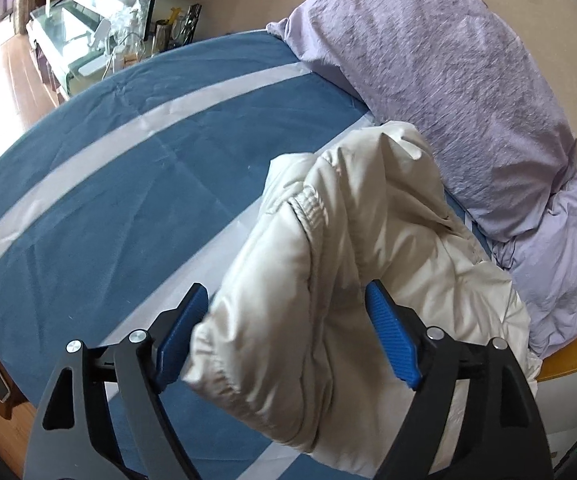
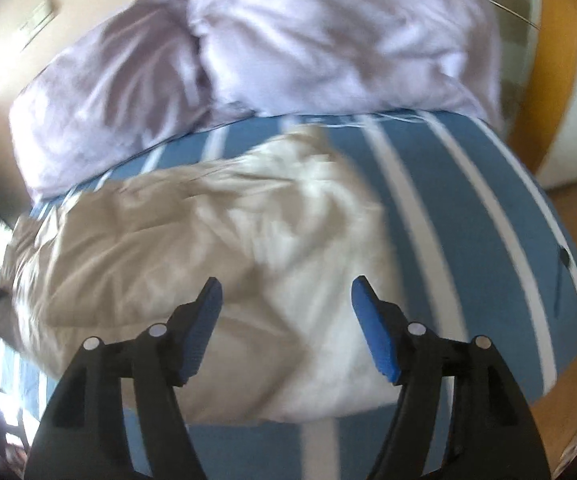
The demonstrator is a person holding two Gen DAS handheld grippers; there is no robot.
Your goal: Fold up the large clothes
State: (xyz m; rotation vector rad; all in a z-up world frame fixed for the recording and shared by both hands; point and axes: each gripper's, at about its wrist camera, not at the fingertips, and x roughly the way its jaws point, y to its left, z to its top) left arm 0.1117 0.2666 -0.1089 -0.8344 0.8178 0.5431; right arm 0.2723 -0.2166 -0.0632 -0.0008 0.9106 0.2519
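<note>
A cream puffy jacket (image 1: 340, 264) lies bunched on the blue bed sheet with white stripes (image 1: 128, 152). My left gripper (image 1: 286, 300) is open, and a fold of the jacket with an elastic cuff sits between its blue pads (image 1: 388, 332). In the right wrist view the jacket (image 2: 176, 248) spreads across the sheet (image 2: 468, 220), blurred by motion. My right gripper (image 2: 286, 292) is open just above the jacket's near edge, holding nothing.
A lilac pillow (image 1: 448, 80) and a lilac duvet (image 1: 560, 256) lie beyond the jacket, against the wall. A cluttered glass desk (image 1: 88, 36) stands past the bed's far side. The wooden bed frame (image 2: 560, 56) and floor lie to the right.
</note>
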